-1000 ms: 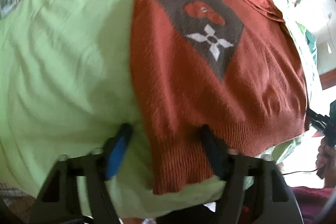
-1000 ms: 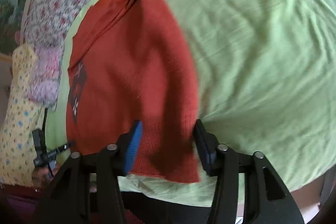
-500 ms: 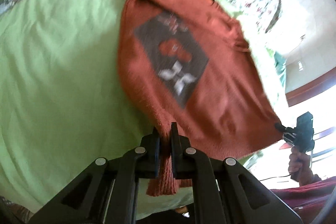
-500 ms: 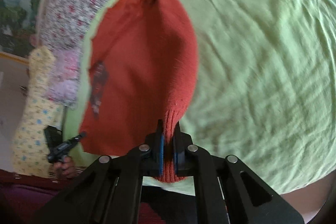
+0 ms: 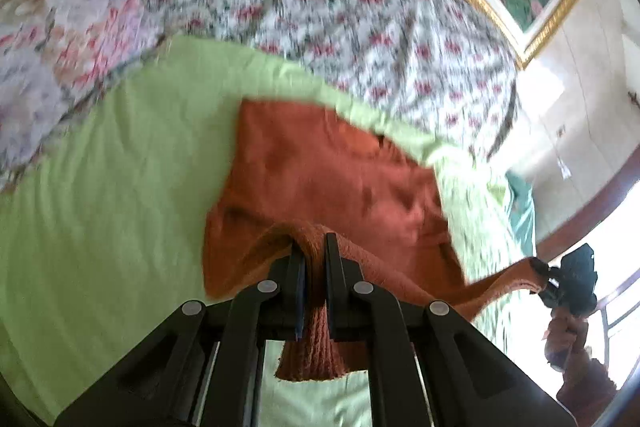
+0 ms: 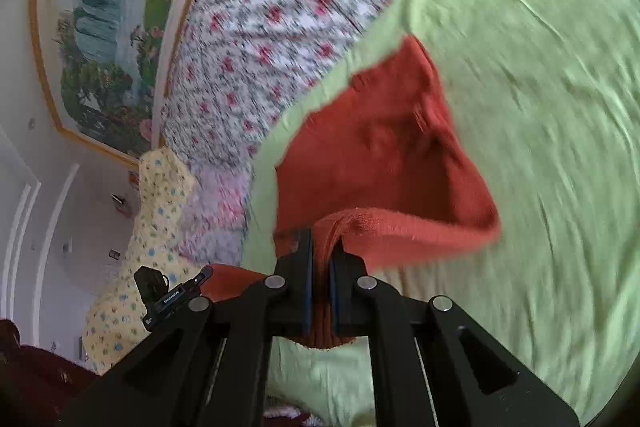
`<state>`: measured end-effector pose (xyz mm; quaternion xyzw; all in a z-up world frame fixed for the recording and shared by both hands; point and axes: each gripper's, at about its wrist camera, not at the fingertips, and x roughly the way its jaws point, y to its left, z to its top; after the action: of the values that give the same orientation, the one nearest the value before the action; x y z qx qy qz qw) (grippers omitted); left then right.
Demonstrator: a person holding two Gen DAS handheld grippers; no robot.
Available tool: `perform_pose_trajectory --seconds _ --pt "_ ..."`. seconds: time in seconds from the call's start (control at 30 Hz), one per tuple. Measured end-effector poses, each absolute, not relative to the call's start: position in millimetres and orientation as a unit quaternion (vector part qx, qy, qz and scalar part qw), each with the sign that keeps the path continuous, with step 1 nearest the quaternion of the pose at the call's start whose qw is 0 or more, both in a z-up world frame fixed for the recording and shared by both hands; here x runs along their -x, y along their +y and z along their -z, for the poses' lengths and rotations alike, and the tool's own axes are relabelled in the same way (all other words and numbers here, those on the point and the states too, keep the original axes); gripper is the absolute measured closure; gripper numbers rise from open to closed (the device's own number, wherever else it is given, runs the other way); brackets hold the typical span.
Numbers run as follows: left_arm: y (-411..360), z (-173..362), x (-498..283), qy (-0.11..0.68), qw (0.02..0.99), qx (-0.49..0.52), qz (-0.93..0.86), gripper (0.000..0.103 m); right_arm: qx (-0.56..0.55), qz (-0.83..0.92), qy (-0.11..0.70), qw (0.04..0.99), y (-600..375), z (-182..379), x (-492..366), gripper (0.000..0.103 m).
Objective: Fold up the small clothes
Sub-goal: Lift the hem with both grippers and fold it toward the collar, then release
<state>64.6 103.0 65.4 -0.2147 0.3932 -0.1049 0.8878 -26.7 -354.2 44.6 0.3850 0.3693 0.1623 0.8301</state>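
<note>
Both jaws have snapped shut: the left hand-held gripper point(image 5: 314, 267) and the right hand-held gripper point(image 6: 321, 267) each pinch the ribbed hem of the sweater point(image 5: 332, 175). The hem is off the green sheet point(image 5: 120, 195) now (pattern gone from sight), heading toward the collar, so the first fold looks underway.

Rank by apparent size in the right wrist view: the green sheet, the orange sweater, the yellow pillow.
1. green sheet, largest by far.
2. orange sweater, lifted close to the camera, so it may look bigger than it is.
3. yellow pillow, partly hidden, so the order against the sweater is unsure.
</note>
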Motion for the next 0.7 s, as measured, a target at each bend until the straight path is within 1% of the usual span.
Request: perform_pose_trajectory --seconds 0.17,0.33,0.53,0.7 --pt "103 -62 -130 0.379 0.895 0.22 0.081 0.097 -0.384 -0.15 0.355 0.839 -364 -49 -48 0.096" --pt "106 -43 -194 0.389 0.892 0.224 0.049 0.097 -0.38 -0.139 0.373 0.835 -373 -33 -120 0.096" --pt "105 -19 -252 0.399 0.889 0.223 0.033 0.097 -0.38 -0.12 0.389 0.831 -389 -14 -179 0.096" --pt "104 18 -294 0.424 0.878 0.223 0.01 0.097 -0.374 -0.097 0.413 0.825 -401 8 -215 0.096"
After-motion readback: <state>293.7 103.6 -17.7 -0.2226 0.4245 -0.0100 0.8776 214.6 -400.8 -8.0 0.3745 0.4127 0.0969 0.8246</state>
